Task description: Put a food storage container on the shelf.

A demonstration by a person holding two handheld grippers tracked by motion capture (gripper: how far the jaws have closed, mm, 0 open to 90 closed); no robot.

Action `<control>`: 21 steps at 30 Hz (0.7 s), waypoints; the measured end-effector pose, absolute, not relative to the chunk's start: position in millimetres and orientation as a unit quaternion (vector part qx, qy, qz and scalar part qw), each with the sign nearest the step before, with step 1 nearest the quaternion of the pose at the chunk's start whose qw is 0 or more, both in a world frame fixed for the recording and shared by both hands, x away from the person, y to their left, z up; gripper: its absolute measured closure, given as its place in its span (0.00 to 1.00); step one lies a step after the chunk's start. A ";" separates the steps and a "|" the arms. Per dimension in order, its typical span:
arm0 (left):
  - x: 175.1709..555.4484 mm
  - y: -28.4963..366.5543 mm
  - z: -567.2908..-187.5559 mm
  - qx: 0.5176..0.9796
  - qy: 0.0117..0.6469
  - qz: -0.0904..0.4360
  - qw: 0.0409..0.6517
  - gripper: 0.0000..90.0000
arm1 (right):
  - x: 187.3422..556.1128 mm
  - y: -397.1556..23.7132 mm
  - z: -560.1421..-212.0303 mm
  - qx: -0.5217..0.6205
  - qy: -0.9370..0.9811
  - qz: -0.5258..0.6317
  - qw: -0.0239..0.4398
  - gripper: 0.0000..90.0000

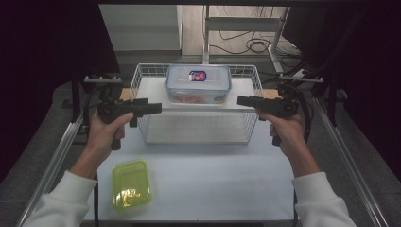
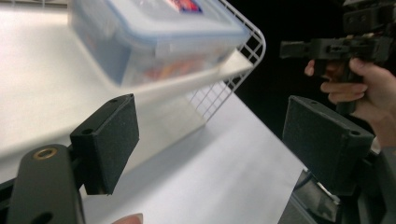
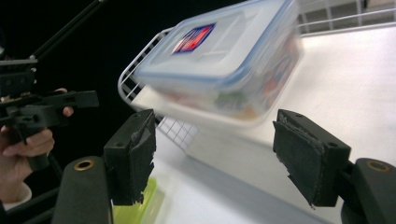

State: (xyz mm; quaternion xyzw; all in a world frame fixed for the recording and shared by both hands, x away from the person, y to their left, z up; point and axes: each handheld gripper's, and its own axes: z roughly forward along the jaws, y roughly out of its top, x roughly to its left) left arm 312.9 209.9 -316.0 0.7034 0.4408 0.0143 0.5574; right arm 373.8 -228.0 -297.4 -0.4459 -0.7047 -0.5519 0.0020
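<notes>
A clear lidded box [image 1: 198, 84] sits on the upper shelf of a white wire rack [image 1: 142, 75], directly between the two tongs. The left tongs [image 1: 158, 108] and right tongs [image 1: 240, 100] hover just beside its ends, both released and grasping nothing. A green container [image 1: 131, 184] lies on the desk [image 1: 213, 179], below the left tongs.

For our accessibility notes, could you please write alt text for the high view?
A clear lidded plastic food container sits on the upper shelf of a white wire rack. The left gripper and right gripper flank it with open, empty jaws. A yellow-green plastic lidded box lies on the white table.
</notes>
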 end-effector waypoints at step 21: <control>221.2 219.2 -408.1 0.745 0.438 0.008 0.503 0.21 | 288.6 -241.0 -392.5 -0.373 -0.765 -0.525 0.008 0.34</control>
